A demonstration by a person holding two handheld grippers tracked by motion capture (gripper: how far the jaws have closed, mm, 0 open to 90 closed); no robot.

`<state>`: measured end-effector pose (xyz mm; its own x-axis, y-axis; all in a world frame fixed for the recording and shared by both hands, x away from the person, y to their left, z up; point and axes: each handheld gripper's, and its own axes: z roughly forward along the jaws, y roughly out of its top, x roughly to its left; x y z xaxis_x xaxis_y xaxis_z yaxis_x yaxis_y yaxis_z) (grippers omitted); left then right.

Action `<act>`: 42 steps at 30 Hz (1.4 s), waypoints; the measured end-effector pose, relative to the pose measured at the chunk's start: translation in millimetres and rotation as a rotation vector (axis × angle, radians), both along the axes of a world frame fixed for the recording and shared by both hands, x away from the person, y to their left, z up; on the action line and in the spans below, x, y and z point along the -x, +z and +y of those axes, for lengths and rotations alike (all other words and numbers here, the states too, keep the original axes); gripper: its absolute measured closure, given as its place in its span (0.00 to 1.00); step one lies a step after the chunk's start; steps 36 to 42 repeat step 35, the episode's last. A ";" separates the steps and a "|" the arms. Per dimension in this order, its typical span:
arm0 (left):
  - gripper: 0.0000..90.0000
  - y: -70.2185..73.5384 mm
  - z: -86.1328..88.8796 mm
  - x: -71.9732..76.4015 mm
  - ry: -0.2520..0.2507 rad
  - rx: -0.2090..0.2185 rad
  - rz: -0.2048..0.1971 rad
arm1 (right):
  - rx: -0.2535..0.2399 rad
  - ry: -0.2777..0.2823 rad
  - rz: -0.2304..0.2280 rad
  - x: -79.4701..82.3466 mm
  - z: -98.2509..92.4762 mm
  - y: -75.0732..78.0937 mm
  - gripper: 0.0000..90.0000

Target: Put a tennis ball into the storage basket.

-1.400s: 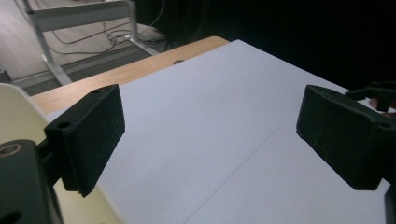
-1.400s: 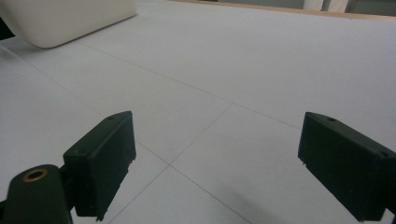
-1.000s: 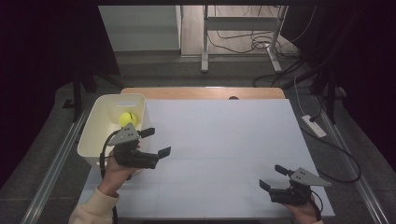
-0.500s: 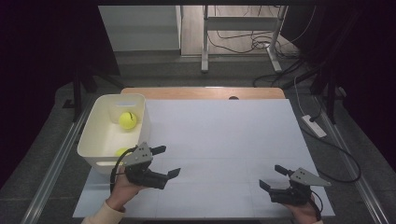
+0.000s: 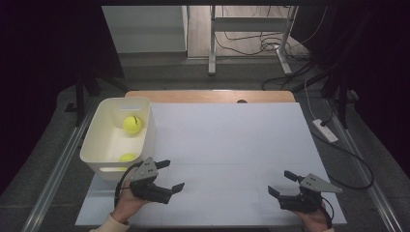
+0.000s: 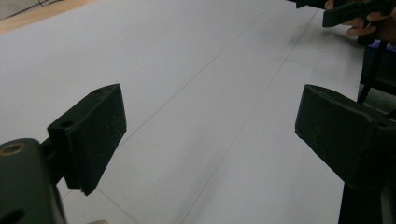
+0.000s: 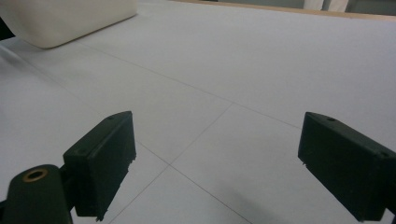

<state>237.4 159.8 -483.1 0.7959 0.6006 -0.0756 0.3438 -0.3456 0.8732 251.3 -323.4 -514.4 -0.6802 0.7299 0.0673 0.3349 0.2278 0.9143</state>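
Left gripper backing away from the bin, both balls inside

The left gripper (image 5: 167, 176) is sinking to the table at seven o'clock, clear of the white bin (image 5: 145, 140), jaws wide and empty; two tennis balls (image 5: 132, 124) are lying in the bin at ten o'clock. The right gripper (image 5: 281, 183) is resting at five o'clock, jaws wide, empty. The drop-off looks finished.

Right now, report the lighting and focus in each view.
High view: the table is evenly lit, the room around it falls to black, detail soft. Left gripper view: near fingers slightly blurred, faint shadow. Right gripper view: fingers fairly sharp, tub bright and soft.
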 end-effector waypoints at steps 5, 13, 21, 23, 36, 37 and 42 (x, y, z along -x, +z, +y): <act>0.10 -13.2 3.0 0.2 0.015 -0.018 0.018 | 0.002 0.003 0.001 -0.3 0.6 -0.3 0.12; 0.10 -25.7 11.7 1.1 0.043 -0.036 0.034 | 0.001 0.009 -0.004 -0.1 0.6 -0.2 0.12; 0.11 -33.9 23.2 5.4 0.063 -0.034 0.042 | -0.006 0.024 -0.015 0.2 1.6 -0.1 0.12; 0.11 -34.0 23.8 5.5 0.066 -0.031 0.040 | -0.005 0.024 -0.014 0.0 1.6 -0.1 0.12; 0.10 -34.2 22.7 3.6 0.065 -0.032 0.041 | -0.007 0.026 -0.008 -1.3 1.3 -1.4 0.12; 0.10 -34.2 22.7 3.6 0.065 -0.032 0.041 | -0.007 0.026 -0.008 -1.3 1.3 -1.4 0.12; 0.10 -34.2 22.7 3.6 0.065 -0.032 0.041 | -0.007 0.026 -0.008 -1.3 1.3 -1.4 0.12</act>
